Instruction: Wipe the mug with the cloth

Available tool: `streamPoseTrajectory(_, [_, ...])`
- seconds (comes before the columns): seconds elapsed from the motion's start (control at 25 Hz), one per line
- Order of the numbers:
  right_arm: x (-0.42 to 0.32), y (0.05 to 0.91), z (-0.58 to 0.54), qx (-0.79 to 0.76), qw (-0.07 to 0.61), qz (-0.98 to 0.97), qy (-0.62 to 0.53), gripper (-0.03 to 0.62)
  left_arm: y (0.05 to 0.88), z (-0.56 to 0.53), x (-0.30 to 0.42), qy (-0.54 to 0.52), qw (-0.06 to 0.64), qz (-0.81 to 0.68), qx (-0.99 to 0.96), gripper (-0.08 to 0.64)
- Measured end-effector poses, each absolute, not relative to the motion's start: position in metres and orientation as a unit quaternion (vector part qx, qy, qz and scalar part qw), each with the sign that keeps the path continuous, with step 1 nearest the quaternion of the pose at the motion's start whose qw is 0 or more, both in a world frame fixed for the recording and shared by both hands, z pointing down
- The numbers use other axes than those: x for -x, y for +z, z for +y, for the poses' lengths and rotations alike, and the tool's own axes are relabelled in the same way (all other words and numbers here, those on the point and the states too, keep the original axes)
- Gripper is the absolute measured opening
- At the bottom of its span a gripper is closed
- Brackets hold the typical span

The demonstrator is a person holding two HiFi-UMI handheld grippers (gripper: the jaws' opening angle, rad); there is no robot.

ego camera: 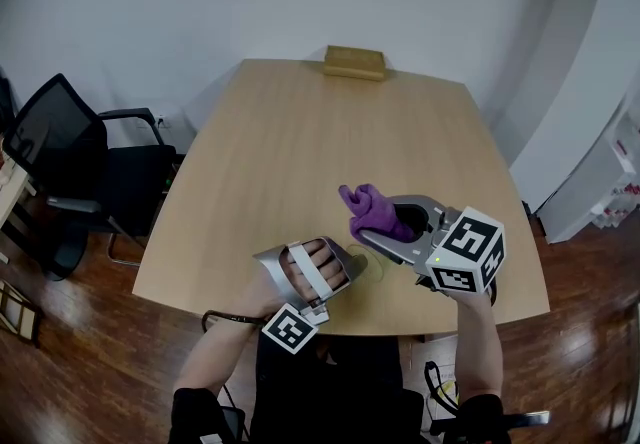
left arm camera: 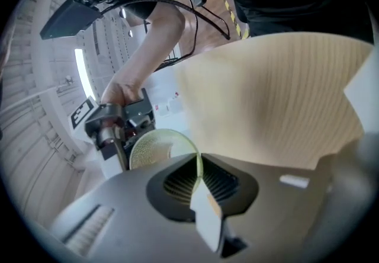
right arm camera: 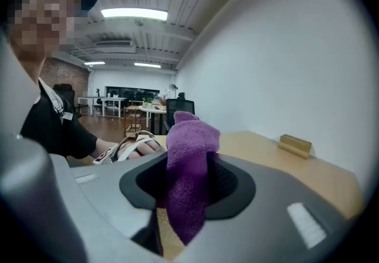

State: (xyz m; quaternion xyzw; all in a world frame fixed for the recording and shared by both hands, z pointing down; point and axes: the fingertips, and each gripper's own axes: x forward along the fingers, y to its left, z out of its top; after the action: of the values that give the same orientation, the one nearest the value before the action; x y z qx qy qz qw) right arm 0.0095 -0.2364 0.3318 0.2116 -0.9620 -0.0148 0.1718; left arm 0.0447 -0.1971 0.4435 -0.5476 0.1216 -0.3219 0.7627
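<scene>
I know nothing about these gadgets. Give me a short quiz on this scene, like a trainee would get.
1. What is the right gripper holding? A a sponge; B a purple cloth; C a spoon.
2. True or false: the mug is untouched by either gripper.
3. Fill in: the wooden block lies at the table's ___ edge, seen from the person.
Key: 1 B. 2 False: the left gripper is shut on its rim. 3 far.

Open tabletop (ego camera: 300,152) ahead — lone wooden block (ego camera: 354,62) at its far edge
</scene>
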Motion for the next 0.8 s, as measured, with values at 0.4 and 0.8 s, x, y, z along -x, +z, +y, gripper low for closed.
streamPoseTrajectory(0.4, [-0.044, 0.247, -0.204, -0.244, -0.052, -0.965, -0.081, 0.147, 0.386, -0.186, -0.034, -0.106, 0.474, 0.221, 0.846, 0.041])
streamPoseTrajectory(0.8, [-0.079, 0.262, -0.218, -0.358, -0.122, -0.920, -0.098, 0.147, 0.303, -0.216, 0.037, 0.384, -0.228, 0.099, 0.889, 0.041])
